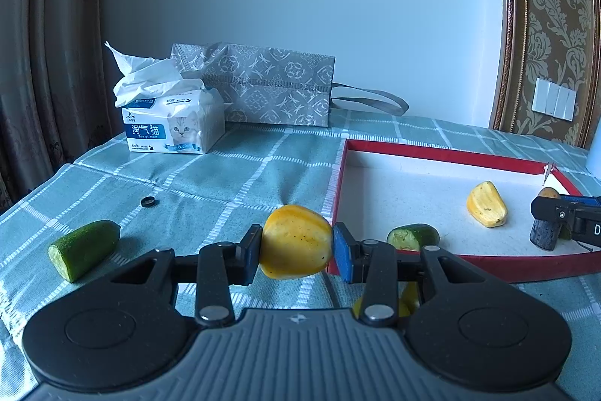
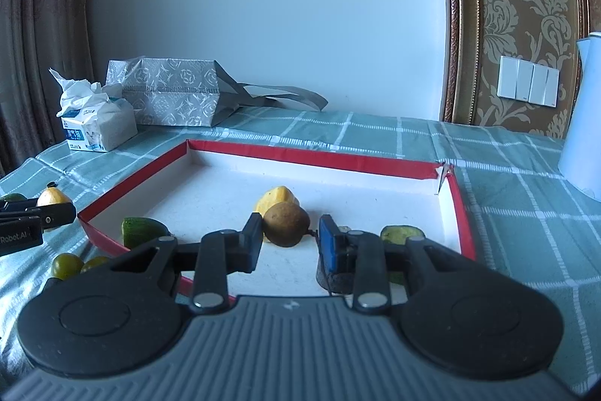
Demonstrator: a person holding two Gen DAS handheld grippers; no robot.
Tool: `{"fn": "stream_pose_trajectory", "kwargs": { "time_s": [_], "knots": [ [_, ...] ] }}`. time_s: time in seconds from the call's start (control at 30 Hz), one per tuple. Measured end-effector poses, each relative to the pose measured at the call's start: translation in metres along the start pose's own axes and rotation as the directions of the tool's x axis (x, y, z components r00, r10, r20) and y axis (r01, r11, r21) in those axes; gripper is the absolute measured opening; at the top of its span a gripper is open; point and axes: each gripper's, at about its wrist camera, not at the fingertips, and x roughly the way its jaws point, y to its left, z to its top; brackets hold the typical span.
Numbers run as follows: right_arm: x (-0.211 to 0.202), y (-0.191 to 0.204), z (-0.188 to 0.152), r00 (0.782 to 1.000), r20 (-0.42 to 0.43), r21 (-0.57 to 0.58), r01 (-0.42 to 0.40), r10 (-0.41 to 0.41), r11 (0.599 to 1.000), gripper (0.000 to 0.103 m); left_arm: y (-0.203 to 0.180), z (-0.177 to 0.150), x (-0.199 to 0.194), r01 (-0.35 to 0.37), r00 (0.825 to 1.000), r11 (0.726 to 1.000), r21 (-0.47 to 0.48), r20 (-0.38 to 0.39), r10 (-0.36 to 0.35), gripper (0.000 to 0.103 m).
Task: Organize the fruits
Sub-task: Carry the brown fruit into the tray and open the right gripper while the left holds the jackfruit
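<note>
My left gripper (image 1: 296,248) is shut on a yellow fruit piece (image 1: 296,241), held just left of the red-rimmed white tray (image 1: 432,153). In the tray lie another yellow piece (image 1: 486,203), a cut green piece (image 1: 413,236) and a dark stub (image 1: 544,235). My right gripper (image 2: 289,239) is open over the tray; a small brown fruit (image 2: 286,223) sits between its fingers, touching the left one, with a gap to the blue pad (image 2: 326,247). A green cucumber end (image 1: 84,248) lies on the cloth at left. Green grapes (image 2: 67,265) lie outside the tray.
A tissue pack (image 1: 172,126) and a patterned grey bag (image 1: 263,85) stand at the back of the table. A small dark ring (image 1: 147,201) lies on the checked cloth. A white kettle (image 2: 586,115) stands at the right. A wall is behind.
</note>
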Motion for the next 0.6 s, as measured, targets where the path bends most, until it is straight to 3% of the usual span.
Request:
{"fn": "stream_pose_trajectory", "kwargs": {
  "time_s": [0.33,0.4,0.43,0.47,0.6],
  "knots": [
    [0.002,0.000,0.000,1.000,0.006,0.001,0.003,-0.003,1.000,0.031,0.000,0.000,0.000,-0.001,1.000,1.000,0.001,-0.006,0.001,0.039],
    [0.004,-0.001,0.001,1.000,0.006,0.002,-0.003,0.003,1.000,0.036,0.000,0.000,0.001,-0.001,1.000,1.000,0.001,-0.007,0.001,0.039],
    [0.004,-0.002,0.001,1.000,0.012,0.005,0.005,-0.005,1.000,0.048,0.000,0.000,0.001,-0.003,1.000,1.000,0.002,-0.008,0.003,0.039],
    [0.003,-0.002,0.001,1.000,0.024,0.006,0.015,-0.015,1.000,0.051,0.000,-0.001,0.001,-0.003,1.000,1.000,0.003,-0.009,0.003,0.039],
    [-0.010,-0.010,0.002,0.999,0.051,0.049,0.012,-0.015,0.999,0.051,-0.001,-0.001,0.002,-0.007,1.000,1.000,0.005,-0.008,0.007,0.039]
  ]
}}
